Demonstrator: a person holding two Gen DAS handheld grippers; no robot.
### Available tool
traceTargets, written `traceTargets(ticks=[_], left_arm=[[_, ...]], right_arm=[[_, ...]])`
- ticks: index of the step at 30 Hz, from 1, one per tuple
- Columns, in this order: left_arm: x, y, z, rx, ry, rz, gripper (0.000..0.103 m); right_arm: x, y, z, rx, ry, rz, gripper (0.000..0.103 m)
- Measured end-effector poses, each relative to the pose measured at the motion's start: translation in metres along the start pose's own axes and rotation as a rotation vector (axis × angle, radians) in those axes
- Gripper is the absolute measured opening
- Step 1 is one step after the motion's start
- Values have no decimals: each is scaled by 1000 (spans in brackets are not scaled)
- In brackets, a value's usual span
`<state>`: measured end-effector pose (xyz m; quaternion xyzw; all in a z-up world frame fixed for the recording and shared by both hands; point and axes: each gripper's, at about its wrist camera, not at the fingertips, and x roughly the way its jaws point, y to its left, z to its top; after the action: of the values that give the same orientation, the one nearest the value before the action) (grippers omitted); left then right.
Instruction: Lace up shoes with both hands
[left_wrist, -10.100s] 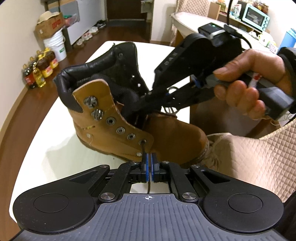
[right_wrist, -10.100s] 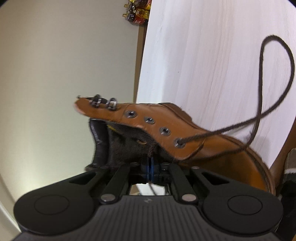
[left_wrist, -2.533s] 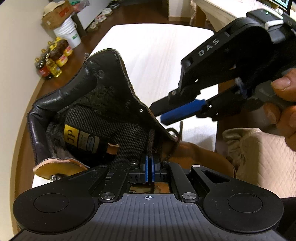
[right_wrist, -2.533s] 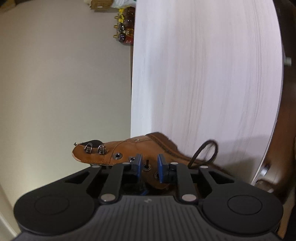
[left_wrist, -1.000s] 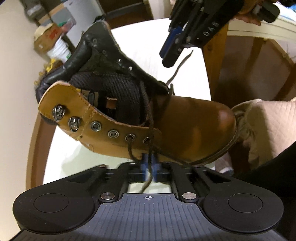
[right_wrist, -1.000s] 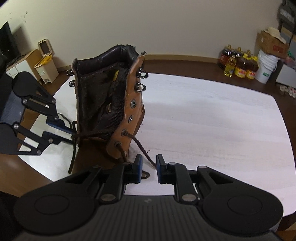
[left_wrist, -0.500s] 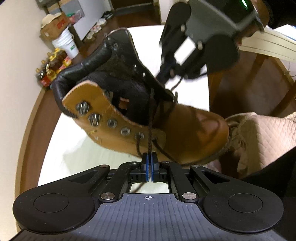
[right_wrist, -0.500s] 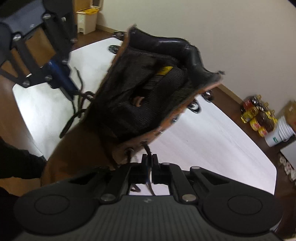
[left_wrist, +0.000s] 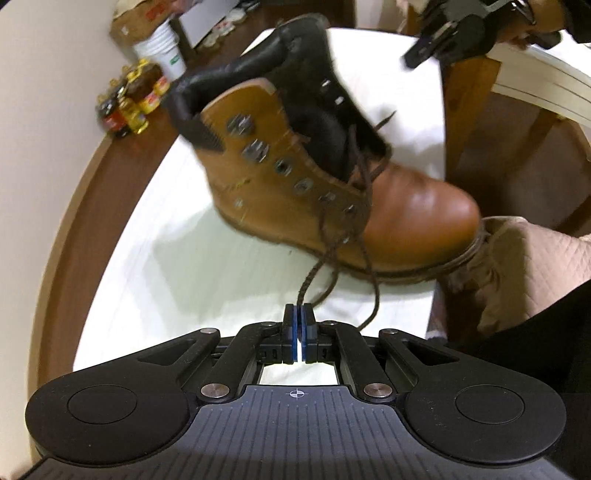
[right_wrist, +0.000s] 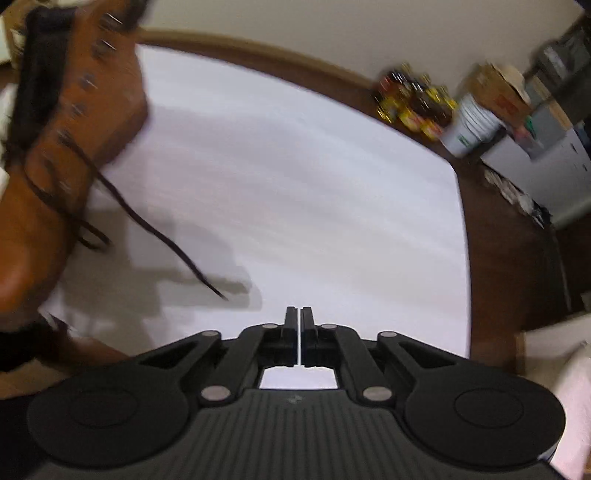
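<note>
A tan leather boot (left_wrist: 406, 210) with a black padded collar stands on the white table (left_wrist: 177, 280), its toe toward the near right edge. A dark brown lace (left_wrist: 325, 254) runs from the lowest eyelets to my left gripper (left_wrist: 299, 314), which is shut on it a short way in front of the boot. In the right wrist view the boot (right_wrist: 44, 177) is blurred at the far left. The lace's other end (right_wrist: 159, 236) trails loose across the table. My right gripper (right_wrist: 298, 315) is shut with nothing in it, apart from that end.
Oil bottles (left_wrist: 129, 103), a white bucket (left_wrist: 162, 55) and a cardboard box (left_wrist: 140, 18) stand on the floor beyond the table. A quilted chair cushion (left_wrist: 535, 266) presses against the boot's toe. A hand (left_wrist: 517, 33) holds the right gripper high at top right.
The right gripper let go of the lace and swung away from the boot; that end now lies on the table. The left gripper drew back, pulling its lace out longer.
</note>
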<state>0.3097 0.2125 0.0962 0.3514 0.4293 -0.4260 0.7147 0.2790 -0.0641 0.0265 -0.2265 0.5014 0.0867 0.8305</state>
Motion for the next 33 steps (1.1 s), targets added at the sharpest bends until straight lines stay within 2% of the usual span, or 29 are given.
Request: traceTargets(ticks=[1,5,10,13,14,15,19,22,25,28,31,32,33], left_arm=[[0,-3,2,5,-4,-3,2],[3,-10,5,18,-11,-7,2],[3,-13,4,23,-16,-5,2],[1,-12,2,4,-15,-1,2],[1,-11,1,-6,-13,-5,2],[0,-10,0,-16,-10,-10,4],[2,-1,-4,-76,-7,-45,7],[9,3,2,-92,-15,-39,7],[16,4,10,-96,-32,-51,8],[22,2,16,-97,-41,-57,8],[28,1,22,-97,-49,-64,9],[30,1,24,-97,-52,-66,9],[32,0,26,-98,-55,-68,10]], right_arm=[[-3,7,5,-16,-29,28,15],[-10,45,23,-160,-141,127,19],[-2,87,31,-476,-195,101,19],[-2,90,33,-544,-231,91,19],[-2,89,34,-553,-237,87,15],[-3,87,34,-557,-241,92,4],[4,58,37,-396,-145,74,3],[21,26,27,-297,-11,-36,3],[40,-23,4,-192,144,-220,3],[45,-58,-10,-107,239,-368,3],[46,-69,-17,-78,270,-419,4],[45,-66,-15,-88,268,-410,4],[45,-62,-14,-109,263,-389,9]])
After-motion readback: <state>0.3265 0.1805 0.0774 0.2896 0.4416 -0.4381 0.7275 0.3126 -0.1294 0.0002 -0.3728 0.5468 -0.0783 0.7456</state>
